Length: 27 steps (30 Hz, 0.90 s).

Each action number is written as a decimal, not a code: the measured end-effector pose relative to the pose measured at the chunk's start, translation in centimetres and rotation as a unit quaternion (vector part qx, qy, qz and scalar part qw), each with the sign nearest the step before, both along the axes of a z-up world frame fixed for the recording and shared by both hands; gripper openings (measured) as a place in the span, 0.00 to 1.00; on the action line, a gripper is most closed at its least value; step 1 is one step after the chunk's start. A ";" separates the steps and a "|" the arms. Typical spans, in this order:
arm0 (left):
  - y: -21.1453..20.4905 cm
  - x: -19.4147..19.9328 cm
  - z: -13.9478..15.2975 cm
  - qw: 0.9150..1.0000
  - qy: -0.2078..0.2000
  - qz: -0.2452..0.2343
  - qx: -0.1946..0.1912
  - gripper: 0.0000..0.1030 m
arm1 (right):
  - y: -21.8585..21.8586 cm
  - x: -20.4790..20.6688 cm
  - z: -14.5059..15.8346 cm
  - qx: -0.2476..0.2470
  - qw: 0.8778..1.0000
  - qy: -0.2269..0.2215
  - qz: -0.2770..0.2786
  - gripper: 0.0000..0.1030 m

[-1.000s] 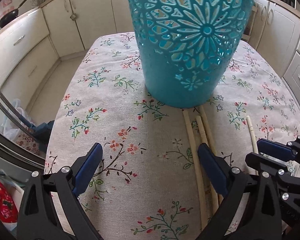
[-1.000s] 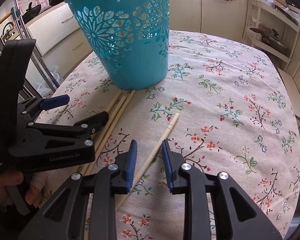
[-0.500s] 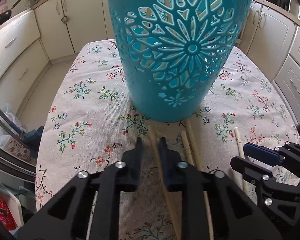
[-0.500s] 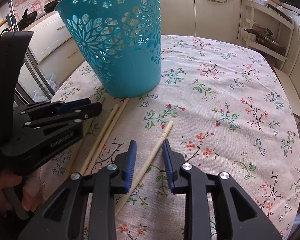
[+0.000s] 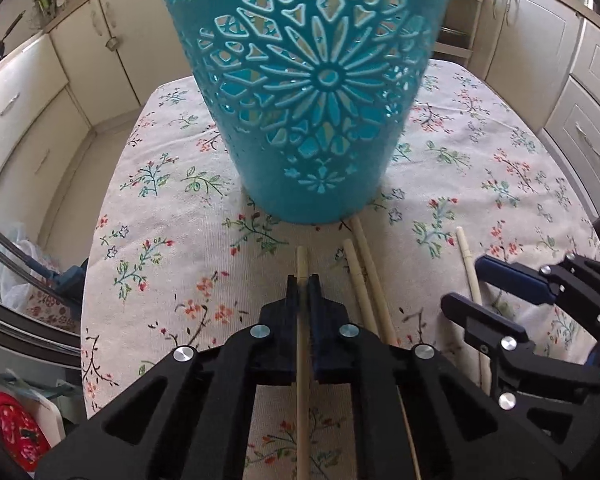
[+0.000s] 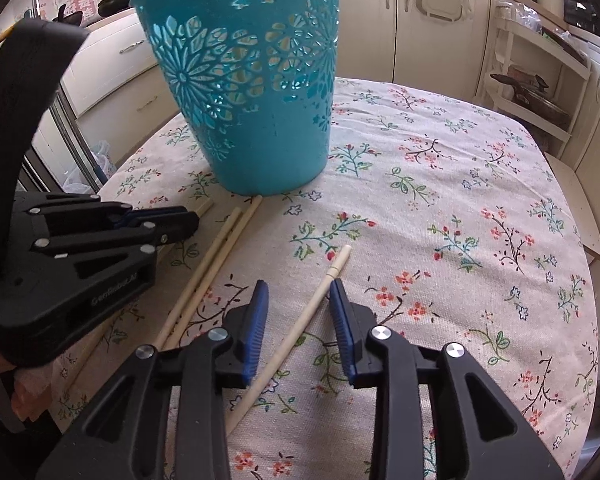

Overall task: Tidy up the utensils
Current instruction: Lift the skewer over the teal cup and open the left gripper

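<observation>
A teal cut-out basket (image 5: 312, 92) stands on the floral tablecloth; it also shows in the right wrist view (image 6: 252, 92). My left gripper (image 5: 303, 280) is shut on a pale wooden chopstick (image 5: 302, 260), whose tip points at the basket's base. Two more chopsticks (image 5: 364, 272) lie side by side just right of it; they also show in the right wrist view (image 6: 216, 256). My right gripper (image 6: 298, 296) is open, its jaws on either side of a fourth chopstick (image 6: 320, 288) lying on the cloth.
The table (image 6: 460, 208) carries a floral cloth and ends at a rounded right edge. Cream kitchen cabinets (image 5: 28, 112) surround it. A white shelf rack (image 6: 536, 80) with pans stands at the right. A red item (image 5: 16, 428) sits low at the left.
My left gripper has closed from wide open onto the leftmost chopstick and moved toward the basket. My right gripper has stayed open around its chopstick, shifting a little closer.
</observation>
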<state>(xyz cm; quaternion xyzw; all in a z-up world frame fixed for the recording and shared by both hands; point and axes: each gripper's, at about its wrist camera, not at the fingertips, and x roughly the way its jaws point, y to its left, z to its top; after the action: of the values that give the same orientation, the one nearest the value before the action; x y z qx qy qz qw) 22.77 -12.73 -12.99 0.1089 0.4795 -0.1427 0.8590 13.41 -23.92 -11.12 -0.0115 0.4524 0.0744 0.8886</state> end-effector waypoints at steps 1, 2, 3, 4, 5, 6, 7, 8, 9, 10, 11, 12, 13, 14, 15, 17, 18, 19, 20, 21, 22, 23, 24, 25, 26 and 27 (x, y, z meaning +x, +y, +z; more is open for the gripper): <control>0.0 -0.3 0.1 1.000 -0.003 -0.003 0.001 0.05 | 0.1 0.0 0.0 -0.002 1.000 -0.003 0.002 0.35; 0.0 -0.7 0.3 1.000 -0.006 -0.007 0.001 0.05 | 0.2 -0.1 -0.1 -0.005 1.000 -0.004 0.004 0.36; 0.0 -1.1 0.5 1.000 -0.009 -0.010 0.000 0.05 | 0.3 -0.1 -0.1 -0.008 1.000 -0.005 0.005 0.36; 0.1 -1.4 0.8 1.000 -0.012 -0.013 -0.001 0.05 | 0.3 -0.1 -0.1 -0.008 1.000 -0.005 0.006 0.36; 0.2 -1.7 1.0 1.000 -0.014 -0.016 -0.001 0.05 | 0.2 -0.1 -0.1 -0.007 1.000 -0.006 0.005 0.36; 0.3 -2.1 1.4 1.000 -0.017 -0.021 -0.004 0.05 | 0.2 -0.1 -0.1 -0.005 1.000 -0.006 0.005 0.36; 0.5 -2.5 1.8 0.999 -0.020 -0.026 -0.010 0.05 | 0.1 -0.1 -0.1 -0.003 1.000 -0.006 0.004 0.36; 0.8 -2.5 2.3 0.999 -0.021 -0.030 -0.017 0.05 | 0.1 -0.1 -0.1 -0.003 1.000 -0.006 0.004 0.36; 1.1 -3.0 2.9 0.998 -0.022 -0.039 -0.035 0.05 | 0.1 -0.1 -0.1 -0.004 1.000 -0.006 0.004 0.36; 1.5 -3.3 3.5 0.997 -0.022 -0.046 -0.054 0.05 | 0.1 -0.1 -0.1 -0.005 1.000 -0.006 0.004 0.36; 1.9 -3.5 4.0 0.996 -0.022 -0.052 -0.070 0.05 | 0.2 -0.1 -0.1 -0.007 1.000 -0.007 0.004 0.36; 2.5 -4.0 4.9 0.993 -0.026 -0.060 -0.094 0.05 | 0.2 -0.2 -0.1 -0.008 1.000 -0.007 0.004 0.36; 2.9 -4.1 5.6 0.992 -0.029 -0.063 -0.108 0.05 | 0.2 -0.2 -0.1 -0.009 1.000 -0.007 0.004 0.37; 3.3 -4.3 6.4 0.990 -0.033 -0.065 -0.123 0.05 | 0.3 -0.2 -0.1 -0.009 1.000 -0.007 0.006 0.39; 3.9 -4.4 7.3 0.988 -0.037 -0.066 -0.137 0.05 | 0.4 -0.2 -0.1 -0.011 1.000 -0.007 0.007 0.39; 5.0 -4.4 9.3 0.982 -0.048 -0.063 -0.170 0.05 | 0.6 -0.2 -0.1 -0.014 1.000 -0.007 0.009 0.40; 5.4 -4.3 10.3 0.980 -0.053 -0.061 -0.183 0.05 | 0.6 -0.2 -0.1 -0.015 1.000 -0.007 0.009 0.40; 5.8 -4.2 11.4 0.977 -0.061 -0.059 -0.197 0.05 | 0.6 -0.3 -0.1 -0.015 1.000 -0.007 0.009 0.40; 6.1 -4.1 12.5 0.974 -0.071 -0.057 -0.208 0.05 | 0.6 -0.3 -0.2 -0.015 1.000 -0.008 0.009 0.40; 6.4 -3.9 13.4 0.972 -0.078 -0.056 -0.215 0.05 | 0.7 -0.3 -0.2 -0.015 1.000 -0.008 0.009 0.40; 6.7 -3.8 14.5 0.969 -0.089 -0.055 -0.223 0.05 | 0.7 -0.3 -0.2 -0.015 1.000 -0.008 0.009 0.40; 6.8 -3.7 15.5 0.967 -0.100 -0.054 -0.230 0.05 | 0.7 -0.3 -0.2 -0.015 1.000 -0.008 0.009 0.40; 6.9 -3.4 16.7 0.963 -0.113 -0.053 -0.237 0.05 | 0.7 -0.3 -0.2 -0.015 1.000 -0.008 0.009 0.40; 6.9 -3.1 17.4 0.962 -0.122 -0.051 -0.240 0.05 | 0.7 -0.3 -0.2 -0.015 1.000 -0.008 0.009 0.40; 6.9 -2.8 18.3 0.960 -0.133 -0.049 -0.242 0.05 | 0.7 -0.3 -0.2 -0.015 1.000 -0.008 0.009 0.40; 6.8 -2.3 19.3 0.957 -0.147 -0.045 -0.245 0.05 | 0.7 -0.3 -0.2 -0.015 1.000 -0.008 0.009 0.40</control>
<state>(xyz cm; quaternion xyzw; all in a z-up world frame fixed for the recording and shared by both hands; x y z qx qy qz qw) 20.43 -5.90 6.29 -0.0637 0.2928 -0.2768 0.9130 13.13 -23.24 -11.31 -0.0295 0.4464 0.0752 0.8912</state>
